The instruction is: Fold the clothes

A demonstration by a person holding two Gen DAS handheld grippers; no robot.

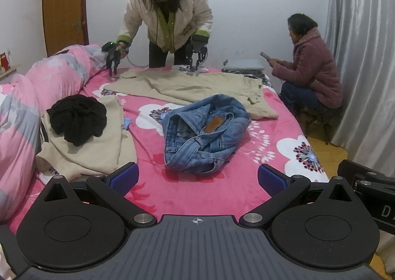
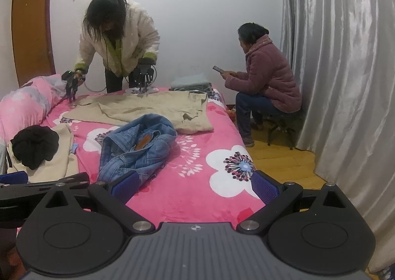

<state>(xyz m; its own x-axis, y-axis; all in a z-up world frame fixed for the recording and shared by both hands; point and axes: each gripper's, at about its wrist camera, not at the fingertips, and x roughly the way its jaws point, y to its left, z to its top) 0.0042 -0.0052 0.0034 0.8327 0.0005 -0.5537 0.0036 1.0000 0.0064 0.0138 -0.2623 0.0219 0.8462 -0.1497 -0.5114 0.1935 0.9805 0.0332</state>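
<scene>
Centrally, on a bed (image 1: 197, 196) covered in a plush pink blanket with white flower prints, lies a crumpled heap of blue jeans (image 1: 202, 131), stiff denim with a tan leather patch. Left of the jeans: a rumpled cream garment (image 1: 98, 149), soft-looking, bearing a bunched black cloth (image 1: 77, 119) on top. Beyond the jeans: beige trousers (image 1: 187, 87) spread flat, matte and lightly creased. Further beyond, at the bed's far corner: a folded grey stack (image 1: 243, 65). Left of the cream garment: a puffy pink-and-grey quilt (image 1: 32, 97), rolled. Left gripper (image 1: 197, 178): blue ribbed pads spread wide, holding nothing, poised above the blanket just short of the jeans. Right gripper (image 2: 195, 187): likewise spread wide, empty, right of the jeans.
</scene>
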